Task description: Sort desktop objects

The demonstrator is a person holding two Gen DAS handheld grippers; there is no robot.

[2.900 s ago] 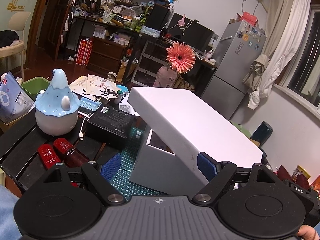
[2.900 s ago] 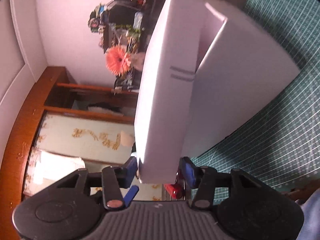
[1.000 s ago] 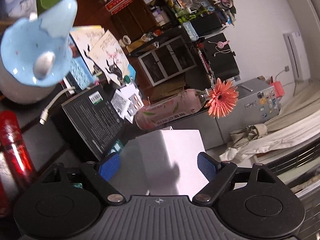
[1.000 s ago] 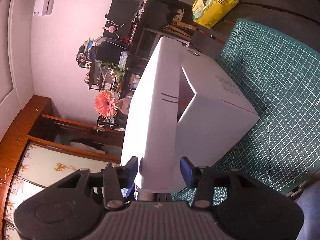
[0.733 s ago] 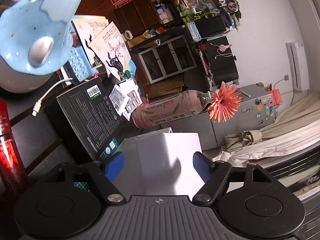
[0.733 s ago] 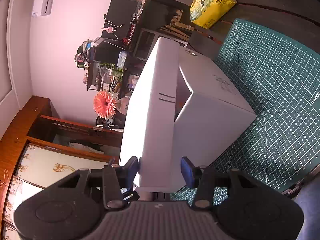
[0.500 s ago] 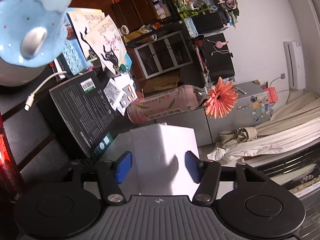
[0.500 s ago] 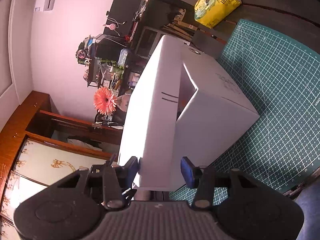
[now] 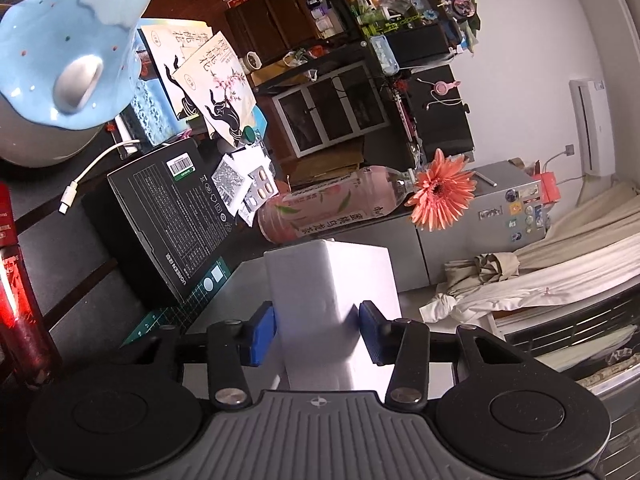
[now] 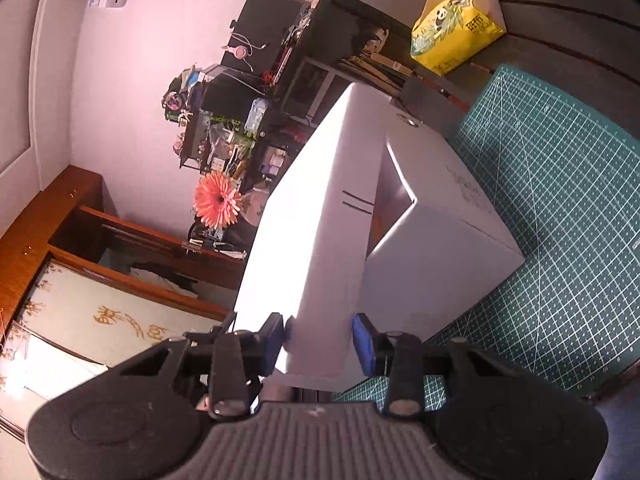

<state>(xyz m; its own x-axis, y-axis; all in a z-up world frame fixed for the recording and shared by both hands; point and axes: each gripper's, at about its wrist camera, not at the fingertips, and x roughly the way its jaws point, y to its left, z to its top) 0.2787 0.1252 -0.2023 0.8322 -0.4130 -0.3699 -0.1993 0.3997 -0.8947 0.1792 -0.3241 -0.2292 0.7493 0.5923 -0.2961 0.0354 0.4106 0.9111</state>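
Much of your white box [image 10: 316,240] stays out of sight
Its raised lid [image 9: 332,280] screens the contents from your left wrist camera, and your right wrist view shows only a shadowed gap. The blue-capped ornament [image 9: 60,60] and red bottle [image 9: 16,300] are cropped at the left edge; the black carton [image 9: 168,216] print is too small to read

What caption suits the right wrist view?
Right gripper clamps the raised white lid of the white box on a green cutting mat.
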